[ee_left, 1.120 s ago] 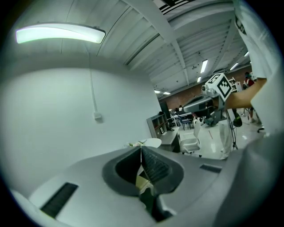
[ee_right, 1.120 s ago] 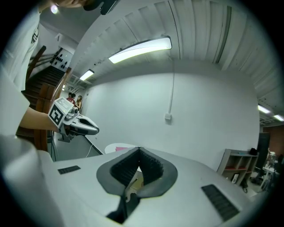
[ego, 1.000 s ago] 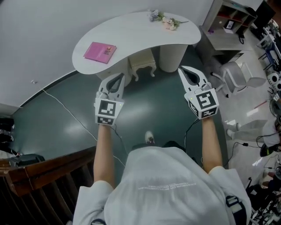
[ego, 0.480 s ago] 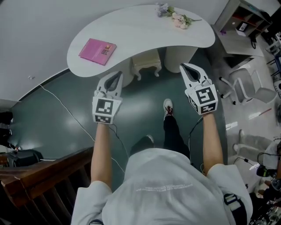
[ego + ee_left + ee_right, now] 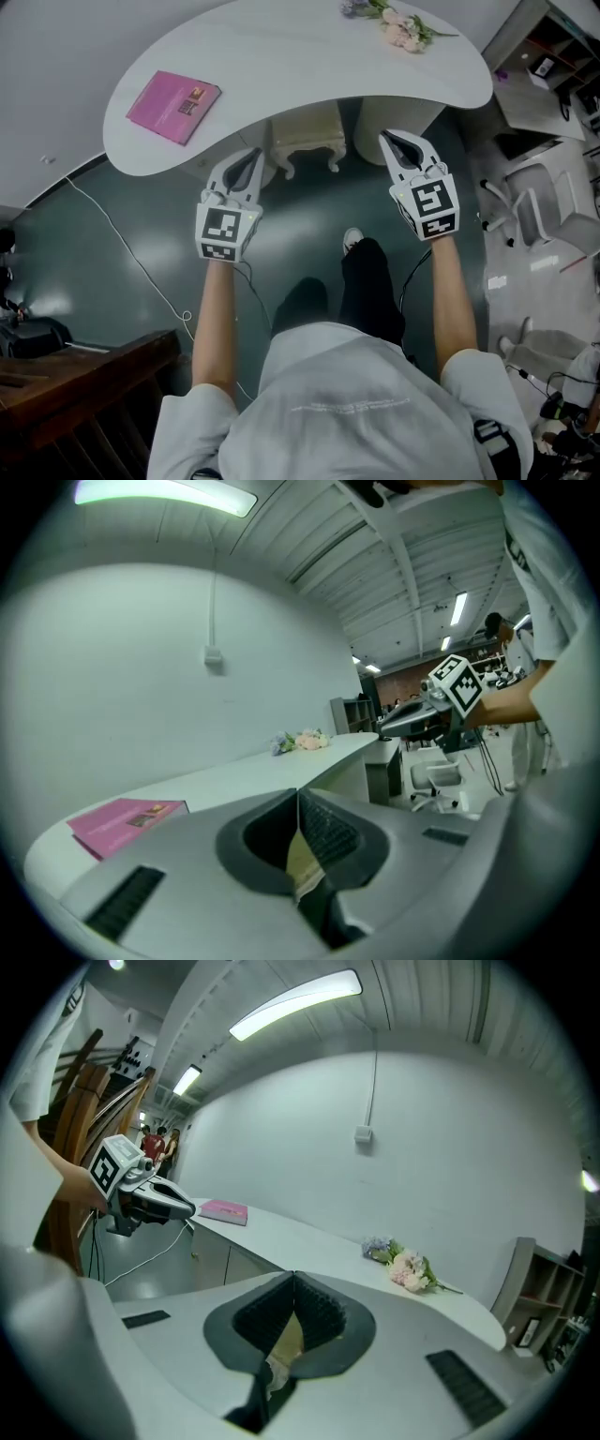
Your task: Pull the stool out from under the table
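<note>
- The table [image 5: 281, 56] has a smooth white top shaped like a kidney bean. It stands against a plain pale wall [image 5: 47, 47], with a thick round white leg [image 5: 389, 117] under its right part.
- The floor [image 5: 122, 234] is dark green and glossy. A thin white cable [image 5: 131, 255] trails across its left side, and a brown wooden railing [image 5: 84, 375] fills the near left corner.
- To the right of the table stand a grey shelf unit [image 5: 548, 66] and a white office chair [image 5: 548, 211].
- A pink book [image 5: 173, 106] lies flat near the top's left end. A small bunch of pale flowers [image 5: 398, 26] lies at its far right edge.
- The stool [image 5: 305, 141] is small and cream, with a squarish seat and curved, carved legs. It sits tucked under the middle of the table's near edge, just left of the round leg.
- The left gripper [image 5: 251, 157] is grey plastic with dark ribbed pads. Its jaws are pressed together with nothing between them, and its tip shows just left of the stool.
- The right gripper [image 5: 394, 141] is likewise closed and empty. Its tip shows over the round leg, to the right of the stool.
- The stool lies between the two tips, and neither gripper holds it.
</note>
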Motion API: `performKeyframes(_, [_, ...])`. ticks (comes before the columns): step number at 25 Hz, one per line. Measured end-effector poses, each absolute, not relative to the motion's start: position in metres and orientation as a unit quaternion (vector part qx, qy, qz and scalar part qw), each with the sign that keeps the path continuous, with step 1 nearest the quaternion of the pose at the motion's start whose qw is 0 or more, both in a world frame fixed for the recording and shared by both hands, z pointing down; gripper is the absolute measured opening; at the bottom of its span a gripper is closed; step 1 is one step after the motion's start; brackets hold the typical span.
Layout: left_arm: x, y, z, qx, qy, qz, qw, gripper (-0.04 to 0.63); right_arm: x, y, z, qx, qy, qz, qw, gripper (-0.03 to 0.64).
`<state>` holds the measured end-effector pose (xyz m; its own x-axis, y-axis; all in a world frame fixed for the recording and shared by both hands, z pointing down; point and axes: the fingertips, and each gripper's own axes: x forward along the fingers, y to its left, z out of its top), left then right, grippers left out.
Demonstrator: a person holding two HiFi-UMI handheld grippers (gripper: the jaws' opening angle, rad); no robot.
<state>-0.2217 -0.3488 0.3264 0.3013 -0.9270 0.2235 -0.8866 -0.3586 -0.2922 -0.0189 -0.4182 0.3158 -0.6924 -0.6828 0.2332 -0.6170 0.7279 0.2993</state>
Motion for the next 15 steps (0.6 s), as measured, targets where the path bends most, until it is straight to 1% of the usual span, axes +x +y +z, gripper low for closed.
performKeyframes(4, [-0.22, -0.379, 0.386, -0.809, 0.557, -0.179, 0.058, 0.018, -0.02, -0.456, 0.377, 0.351, -0.92, -0.082, 0.154, 0.015])
performKeyframes(8, [-0.227, -0.404, 0.438, -0.821, 0.543, -0.153, 0.087, 0.018, -0.018, -0.491, 0.456, 0.346, -0.924, -0.072, 0.148, 0.015])
performKeyframes(11, [-0.243, -0.42, 0.496, -0.814, 0.549, -0.164, 0.093, 0.018, -0.014, -0.506, 0.518, 0.344, -0.922, -0.08, 0.158, 0.015])
performKeyframes(15, [-0.256, -0.44, 0.557, -0.803, 0.561, -0.179, 0.093, 0.02, -0.015, -0.52, 0.568, 0.34, -0.925, -0.084, 0.149, 0.015])
